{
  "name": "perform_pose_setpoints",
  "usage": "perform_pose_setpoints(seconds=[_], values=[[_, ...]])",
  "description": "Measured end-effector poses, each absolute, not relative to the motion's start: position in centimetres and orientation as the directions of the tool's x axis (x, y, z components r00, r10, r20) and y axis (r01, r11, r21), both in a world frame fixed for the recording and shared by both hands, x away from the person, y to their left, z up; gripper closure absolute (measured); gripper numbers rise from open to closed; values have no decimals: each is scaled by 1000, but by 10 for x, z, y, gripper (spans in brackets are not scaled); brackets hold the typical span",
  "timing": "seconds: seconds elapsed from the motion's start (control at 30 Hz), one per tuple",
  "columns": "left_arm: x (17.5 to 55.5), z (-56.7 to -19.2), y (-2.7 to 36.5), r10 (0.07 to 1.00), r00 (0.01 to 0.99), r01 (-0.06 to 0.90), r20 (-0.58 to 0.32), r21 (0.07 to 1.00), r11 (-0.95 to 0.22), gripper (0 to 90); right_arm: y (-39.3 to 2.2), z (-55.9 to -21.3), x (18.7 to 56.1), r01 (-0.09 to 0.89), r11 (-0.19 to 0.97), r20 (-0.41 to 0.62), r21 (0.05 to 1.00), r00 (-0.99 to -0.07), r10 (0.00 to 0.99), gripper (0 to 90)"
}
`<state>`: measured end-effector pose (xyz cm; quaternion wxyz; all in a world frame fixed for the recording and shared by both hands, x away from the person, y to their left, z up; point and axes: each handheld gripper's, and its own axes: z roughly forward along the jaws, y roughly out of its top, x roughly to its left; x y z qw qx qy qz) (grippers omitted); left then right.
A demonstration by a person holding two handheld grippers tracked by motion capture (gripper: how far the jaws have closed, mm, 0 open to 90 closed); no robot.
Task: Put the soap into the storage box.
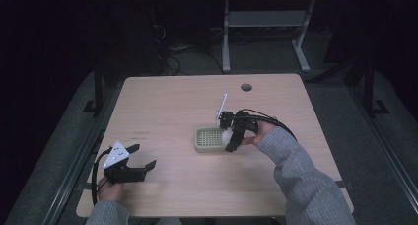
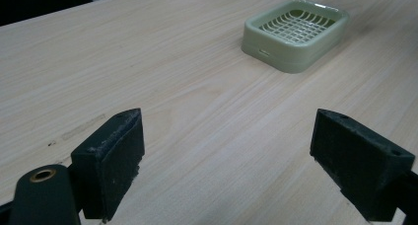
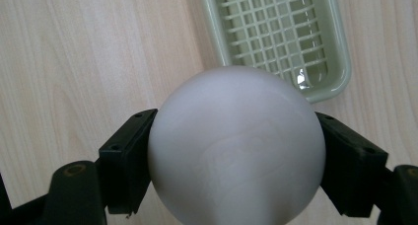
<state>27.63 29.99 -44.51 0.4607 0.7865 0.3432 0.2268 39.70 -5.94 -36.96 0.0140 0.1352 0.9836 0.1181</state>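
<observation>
A pale green slotted soap dish (image 1: 209, 139) sits near the middle of the wooden table; it also lies far ahead in the left gripper view (image 2: 296, 31) and just beyond the ball in the right gripper view (image 3: 281, 35). My right gripper (image 1: 230, 138) is shut on a white round ball (image 3: 236, 146), held at the dish's right edge (image 1: 226, 136). My left gripper (image 1: 144, 156) rests open at the table's front left, its black pads (image 2: 111, 161) wide apart over bare wood, well short of the dish.
The light wood table (image 1: 167, 111) has a round cable hole (image 1: 246, 87) at the back. Another table's white legs (image 1: 226, 37) stand behind on dark floor. A white marker plate (image 1: 222, 106) rises from the right gripper.
</observation>
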Motion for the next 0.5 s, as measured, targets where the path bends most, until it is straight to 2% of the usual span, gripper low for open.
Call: perform_pose_setpoints(seconds=[0.5], values=[[275, -446, 298, 748, 663, 328, 33, 885, -330, 129, -37, -372, 408, 232, 945, 3, 229, -971, 238, 230]])
